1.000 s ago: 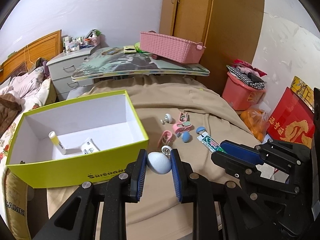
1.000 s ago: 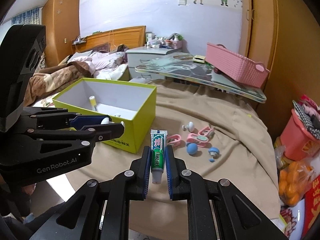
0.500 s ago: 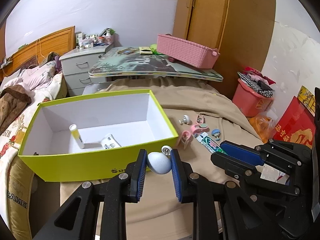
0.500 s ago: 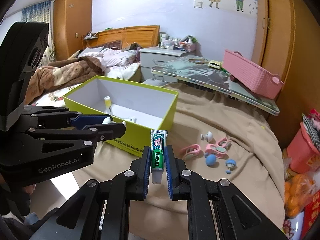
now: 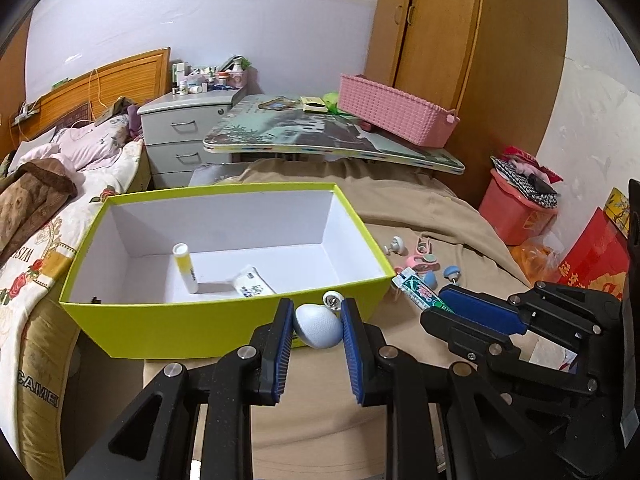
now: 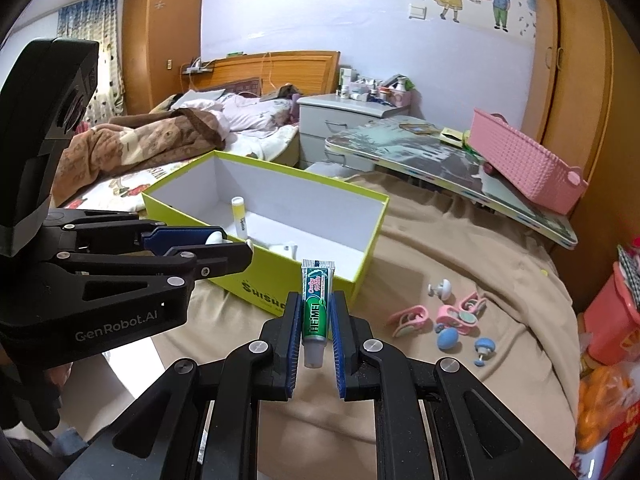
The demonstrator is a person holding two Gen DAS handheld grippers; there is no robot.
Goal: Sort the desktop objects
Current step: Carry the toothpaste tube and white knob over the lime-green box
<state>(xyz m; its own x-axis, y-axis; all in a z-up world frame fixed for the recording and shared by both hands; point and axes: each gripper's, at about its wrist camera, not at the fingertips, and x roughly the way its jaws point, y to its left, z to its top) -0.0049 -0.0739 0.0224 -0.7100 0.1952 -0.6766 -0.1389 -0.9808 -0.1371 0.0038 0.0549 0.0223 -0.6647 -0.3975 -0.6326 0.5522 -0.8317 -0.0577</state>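
The left hand-held gripper (image 5: pixel 316 330) clamps a pale egg-shaped hook (image 5: pixel 318 330); the right hand-held gripper (image 6: pixel 315 336) clamps a toothpaste tube (image 6: pixel 317 308).

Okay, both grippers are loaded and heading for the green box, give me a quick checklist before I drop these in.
1. Left gripper shut on the blue egg-shaped knob: ok.
2. Right gripper shut on the toothpaste tube: ok.
3. Green box open, floor space free beside the glue stick and white tube: ok.
4. Knob past the box's near wall: not ok, it sits short of the rim.
5. Toothpaste over the opening: cannot tell, its tip only overlaps the near wall in the right wrist view.
6. Grippers apart from each other: ok.
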